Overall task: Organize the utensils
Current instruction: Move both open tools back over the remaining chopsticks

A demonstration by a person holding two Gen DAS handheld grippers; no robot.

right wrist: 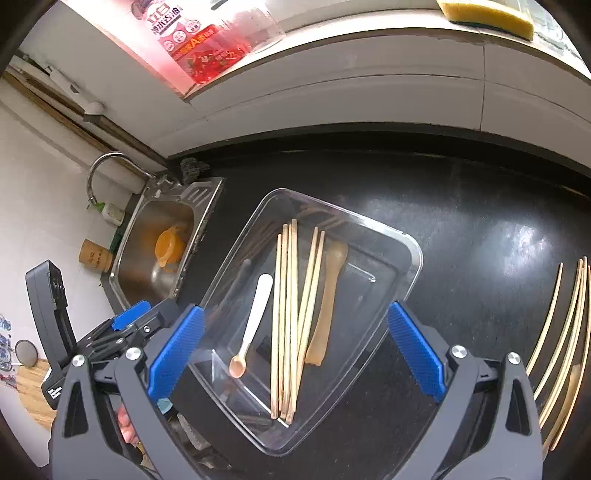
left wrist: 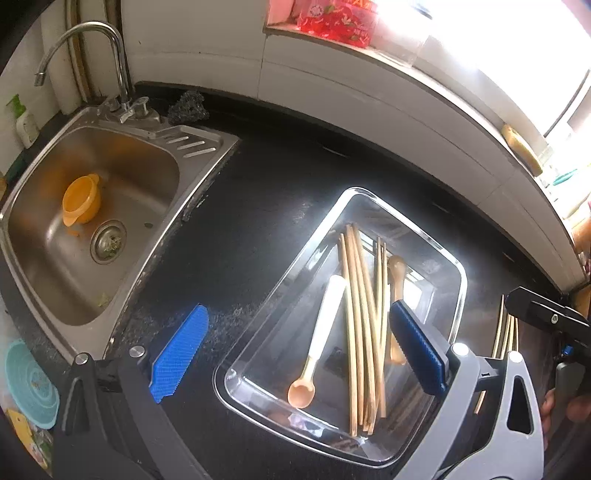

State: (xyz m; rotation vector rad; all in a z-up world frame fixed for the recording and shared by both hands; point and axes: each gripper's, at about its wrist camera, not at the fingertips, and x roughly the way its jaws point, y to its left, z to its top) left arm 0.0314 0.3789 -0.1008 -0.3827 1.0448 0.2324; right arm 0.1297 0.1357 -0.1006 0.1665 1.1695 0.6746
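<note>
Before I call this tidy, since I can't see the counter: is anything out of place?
Yes. Several loose bamboo chopsticks lie on the black countertop, right of the clear rectangular tray holding the others. An orange plastic bowl sits tilted in the steel sink.

An orange cup [left wrist: 81, 199] lies in the metal sink [left wrist: 147, 155]. A tap [left wrist: 92, 55] bends over it. A yellow sponge [right wrist: 484, 16] sits on the ledge.

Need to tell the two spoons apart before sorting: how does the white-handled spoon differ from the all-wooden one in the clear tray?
The white-handled wooden spoon has a slim white grip and a small round bowl pointing toward the camera. The all-wooden tan spoon is broader, one colour, with its bowl at the far end. The bundle of wooden chopsticks separates them. Both lie flat in the clear plastic tray.
</note>
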